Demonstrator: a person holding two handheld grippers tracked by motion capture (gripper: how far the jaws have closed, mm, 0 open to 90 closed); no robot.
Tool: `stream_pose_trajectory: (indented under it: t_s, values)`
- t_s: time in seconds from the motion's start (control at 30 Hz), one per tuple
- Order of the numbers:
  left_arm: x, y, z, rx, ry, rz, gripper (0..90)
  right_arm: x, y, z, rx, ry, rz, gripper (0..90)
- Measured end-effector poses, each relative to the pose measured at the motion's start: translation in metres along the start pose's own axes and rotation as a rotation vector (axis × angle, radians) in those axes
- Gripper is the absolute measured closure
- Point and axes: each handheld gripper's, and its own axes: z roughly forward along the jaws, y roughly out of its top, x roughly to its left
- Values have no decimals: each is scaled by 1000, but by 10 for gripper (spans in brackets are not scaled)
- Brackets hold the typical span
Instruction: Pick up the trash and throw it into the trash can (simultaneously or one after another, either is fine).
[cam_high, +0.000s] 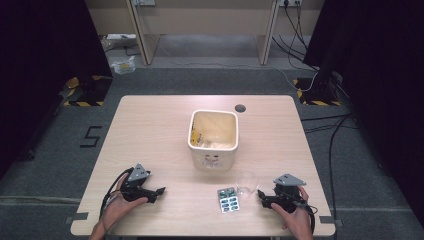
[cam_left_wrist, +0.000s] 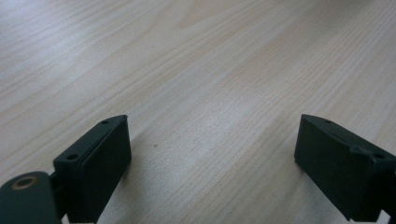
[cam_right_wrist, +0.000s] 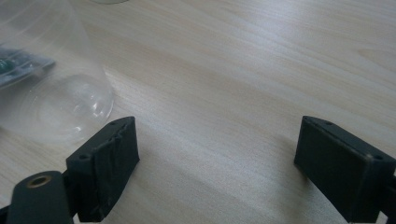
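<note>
Clear plastic cup (cam_high: 247, 182) lies beside unreadable blister pack (cam_high: 228, 200); both grippers' jaws spread, holding nothing.

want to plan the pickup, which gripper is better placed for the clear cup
Right. The right gripper sits open just beside the clear cup; the left gripper is far across the table.

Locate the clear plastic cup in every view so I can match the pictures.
High view: the cup stands low and right of centre, just left of the right gripper and right of the pill pack.
Left gripper view: not in it.
Right gripper view: the cup is at upper left, beside the left jaw, not between the jaws.
Shared landmark: the pill pack, seen through the cup in the right gripper view.
</note>
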Motion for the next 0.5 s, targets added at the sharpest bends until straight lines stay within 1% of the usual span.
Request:
stream_pose_trajectory:
  t_s: [0.17,0.27,0.33,0.4,0.43,0.5]
  values:
    - [0,0,0,0,0,0,98,0,0,0,1,1,-1,135]
    - [0,0,0,0,0,0,98,-1,0,-1,-2,-1,5,151]
    - [0,0,0,0,0,0,98,-2,1,-2,-4,-1,23,155]
    - [0,0,0,0,0,0,98,-2,1,-4,-14,-5,26,155]
    - [0,0,0,0,0,0,98,-4,4,-9,-37,-13,32,155]
    - [0,0,0,0,0,0,98,-5,7,-15,-61,-18,34,155]
